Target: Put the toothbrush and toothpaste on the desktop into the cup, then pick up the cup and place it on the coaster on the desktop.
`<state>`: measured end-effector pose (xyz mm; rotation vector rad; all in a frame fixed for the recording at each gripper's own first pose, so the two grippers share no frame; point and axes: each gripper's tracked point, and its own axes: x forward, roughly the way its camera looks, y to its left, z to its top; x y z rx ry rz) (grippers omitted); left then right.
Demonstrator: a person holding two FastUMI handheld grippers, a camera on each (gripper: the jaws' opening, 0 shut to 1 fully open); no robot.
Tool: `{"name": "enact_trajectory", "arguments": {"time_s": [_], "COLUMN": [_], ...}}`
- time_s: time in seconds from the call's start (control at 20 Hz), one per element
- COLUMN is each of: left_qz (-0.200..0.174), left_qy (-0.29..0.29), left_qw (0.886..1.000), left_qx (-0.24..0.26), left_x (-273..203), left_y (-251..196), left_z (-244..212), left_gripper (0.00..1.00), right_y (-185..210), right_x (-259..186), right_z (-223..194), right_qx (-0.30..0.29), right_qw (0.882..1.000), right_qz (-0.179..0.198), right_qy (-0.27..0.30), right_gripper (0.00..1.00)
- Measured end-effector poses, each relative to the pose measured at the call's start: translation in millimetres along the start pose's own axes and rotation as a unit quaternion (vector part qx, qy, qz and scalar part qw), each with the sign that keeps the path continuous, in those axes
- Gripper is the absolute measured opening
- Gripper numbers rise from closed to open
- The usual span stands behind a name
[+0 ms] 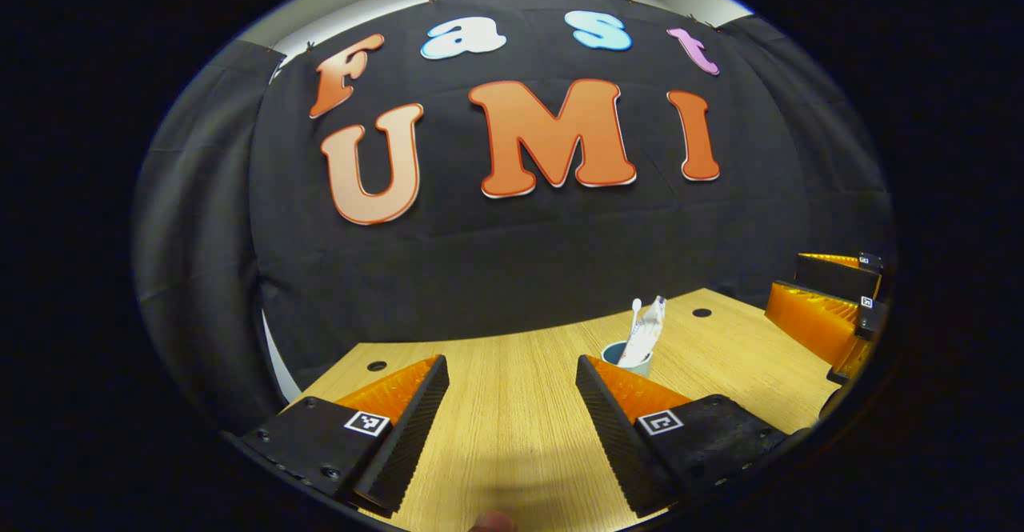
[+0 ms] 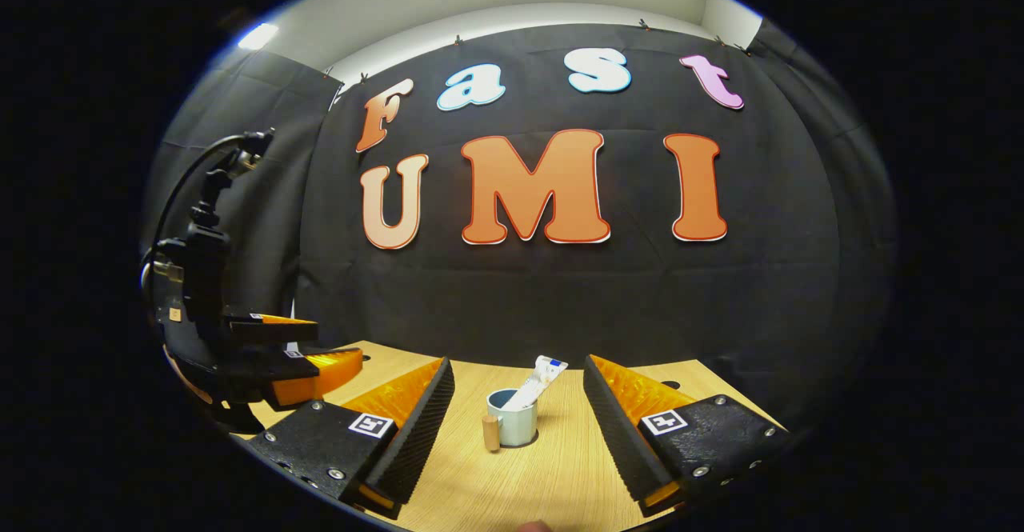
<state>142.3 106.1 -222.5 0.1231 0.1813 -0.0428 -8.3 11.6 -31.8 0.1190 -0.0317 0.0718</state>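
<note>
A pale wood-grain desktop (image 2: 552, 468) with round cable holes is seen before a black cloth wall. On it stands a small cylindrical cup (image 2: 514, 418), glazed and light blue, with a wooden handle at its side. A flat white toothpaste (image 2: 538, 382) tube is leaned inside it, and a slim white toothbrush (image 1: 635, 314) is seen beside the tube in the left gripper view. The left gripper (image 1: 512, 412) and right gripper (image 2: 518, 424) are held with ribbed wedge fingers spread wide, nothing pinched.
</note>
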Motion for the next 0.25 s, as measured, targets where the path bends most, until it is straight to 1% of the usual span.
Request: {"name": "enact_trajectory", "arguments": {"time_s": [0.1, 0.25], "left_qz": [0.009, 0.01], "left_qy": [-0.021, -0.058], "left_qw": [1.0, 0.998], "left_qx": [-0.002, -0.017], "left_x": [-3.0, -4.9], "left_y": [1.2, 2.9], "left_z": [2.1, 10.1], "left_gripper": [0.96, 0.96], "right_y": [4.4, 14.0], "right_x": [2.7, 6.9], "right_z": [-0.3, 2.1], "right_qx": [-0.006, -0.001], "right_qw": [1.0, 1.0], "right_qz": [-0.001, 0.002], "right_qy": [-0.004, -0.01], "right_gripper": [0.97, 0.97]}}
